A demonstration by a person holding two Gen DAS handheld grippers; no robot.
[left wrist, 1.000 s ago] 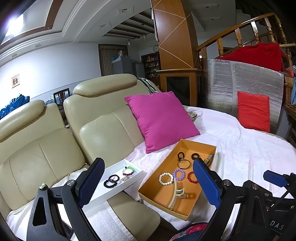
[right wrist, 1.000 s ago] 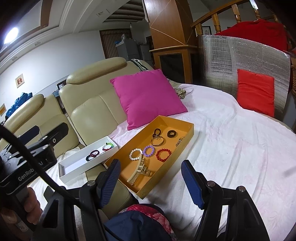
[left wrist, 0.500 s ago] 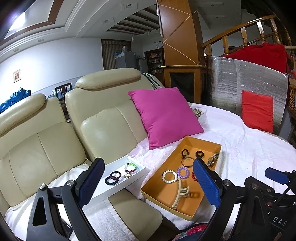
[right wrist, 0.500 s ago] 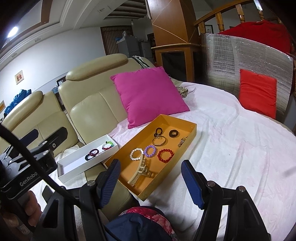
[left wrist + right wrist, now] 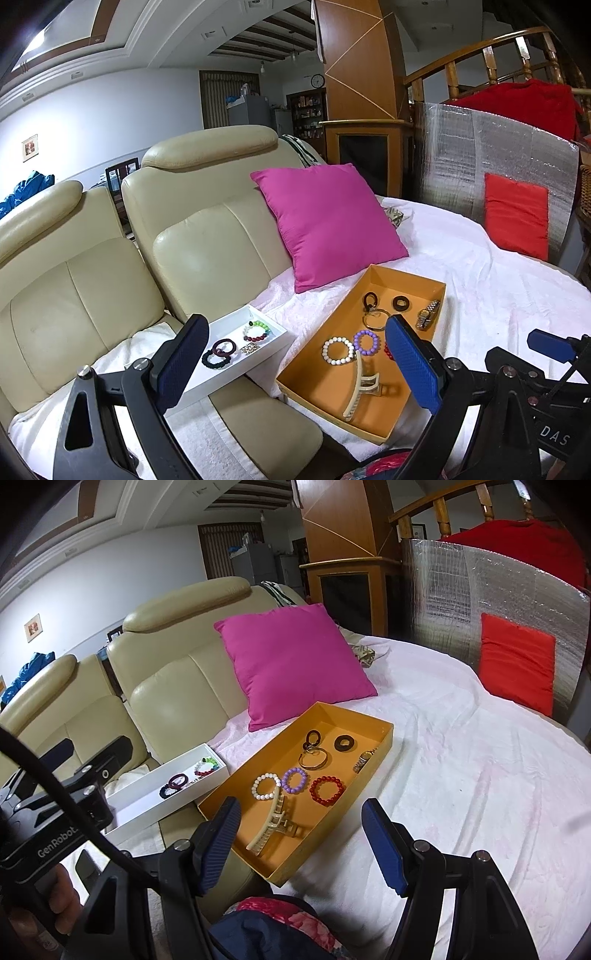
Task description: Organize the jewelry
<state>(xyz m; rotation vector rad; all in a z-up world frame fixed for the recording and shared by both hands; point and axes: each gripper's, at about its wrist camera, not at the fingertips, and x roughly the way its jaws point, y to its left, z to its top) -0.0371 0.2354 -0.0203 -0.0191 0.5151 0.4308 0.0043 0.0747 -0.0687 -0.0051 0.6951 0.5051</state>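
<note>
Since both the left gripper and right gripper hang w/ jaws wide, empty, the hair claw in the orange tray's near end looks light, stiff, slick plastic; pinch across its spine.

Orange tray on white sheet: cream claw clip, white, purple & red bead bracelets, gold bangle, watch. White tray just left w/ beads, dark ties.
</note>
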